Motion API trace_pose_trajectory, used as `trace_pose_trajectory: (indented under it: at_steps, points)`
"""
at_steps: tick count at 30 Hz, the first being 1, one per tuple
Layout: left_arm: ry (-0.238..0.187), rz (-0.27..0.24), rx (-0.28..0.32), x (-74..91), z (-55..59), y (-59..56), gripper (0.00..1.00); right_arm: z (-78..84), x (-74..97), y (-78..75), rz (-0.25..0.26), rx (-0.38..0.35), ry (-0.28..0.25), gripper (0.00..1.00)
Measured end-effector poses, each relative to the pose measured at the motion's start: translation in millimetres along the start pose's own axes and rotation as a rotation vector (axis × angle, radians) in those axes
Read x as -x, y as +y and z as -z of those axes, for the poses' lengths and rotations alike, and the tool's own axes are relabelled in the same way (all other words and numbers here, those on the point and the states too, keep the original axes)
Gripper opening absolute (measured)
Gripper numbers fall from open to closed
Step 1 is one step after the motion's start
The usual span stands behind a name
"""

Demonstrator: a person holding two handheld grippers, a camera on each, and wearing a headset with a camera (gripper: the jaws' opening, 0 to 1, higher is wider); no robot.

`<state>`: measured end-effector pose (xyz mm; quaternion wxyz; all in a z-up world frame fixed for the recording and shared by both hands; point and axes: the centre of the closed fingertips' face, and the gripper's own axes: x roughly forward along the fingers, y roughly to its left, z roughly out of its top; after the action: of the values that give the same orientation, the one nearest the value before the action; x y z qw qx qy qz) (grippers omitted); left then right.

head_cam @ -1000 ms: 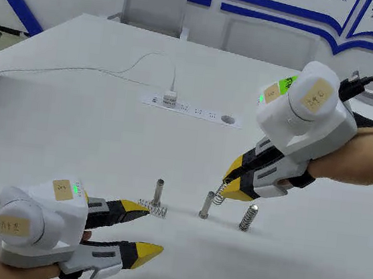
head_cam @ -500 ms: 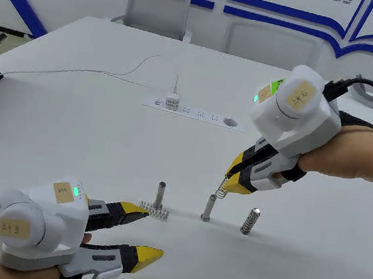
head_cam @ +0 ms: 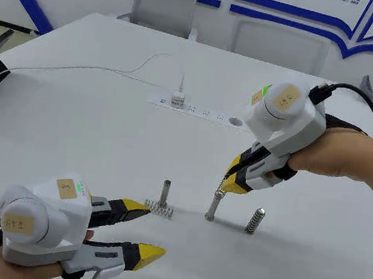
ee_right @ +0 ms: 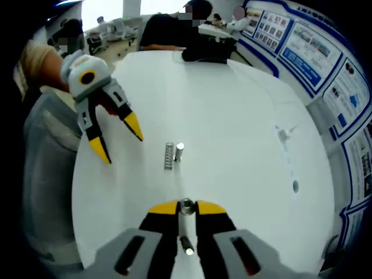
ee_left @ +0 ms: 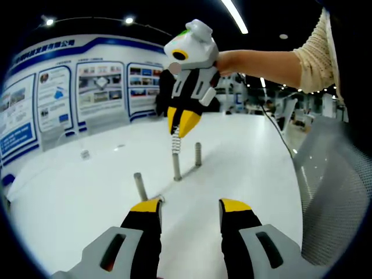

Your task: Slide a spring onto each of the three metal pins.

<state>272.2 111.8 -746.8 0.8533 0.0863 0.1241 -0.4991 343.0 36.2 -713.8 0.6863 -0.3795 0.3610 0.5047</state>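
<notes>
The right gripper (head_cam: 226, 184) has its jaws pressed together on the top of a spring (ee_left: 175, 141), which hangs from the yellow tips straight down over the middle pin (head_cam: 212, 208). The spring's lower end is at the pin's top; whether it has started over the tip is too small to tell.

Just beside that, on the person's right, the right pin (head_cam: 254, 220) already wears a spring down its length, so one of three looks done. The second is in hand and should only need lowering and letting go.

On the other side, the left pin (head_cam: 165, 192) stands bare. The last spring (head_cam: 159, 208) lies flat on the tabletop (head_cam: 74, 120), touching or almost touching the foot of that pin. That one is still to be picked up and threaded on.

The left gripper (head_cam: 150, 230) hovers low with its jaws spread and nothing between them. Its upper tip is just beside the lying spring, well placed for the third pick.

All three pins stand in a short row, nearer the person's edge of the tabletop than the power strip (head_cam: 196, 110).
</notes>
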Motion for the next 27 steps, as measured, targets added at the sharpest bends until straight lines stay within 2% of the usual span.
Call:
trace_pose_trajectory:
  at_steps: [16, 27]
  points:
    - [0.001, -0.004, 0.004, 1.5, 2.2, 0.8, 0.40, 7.5, -21.7, -1.2, -0.022, -0.003, 0.049, 0.12]
    - [0.001, -0.003, 0.007, 1.0, 2.9, 0.2, 0.40, 16.9, -40.6, 3.6, -0.043, -0.017, 0.086, 0.12]
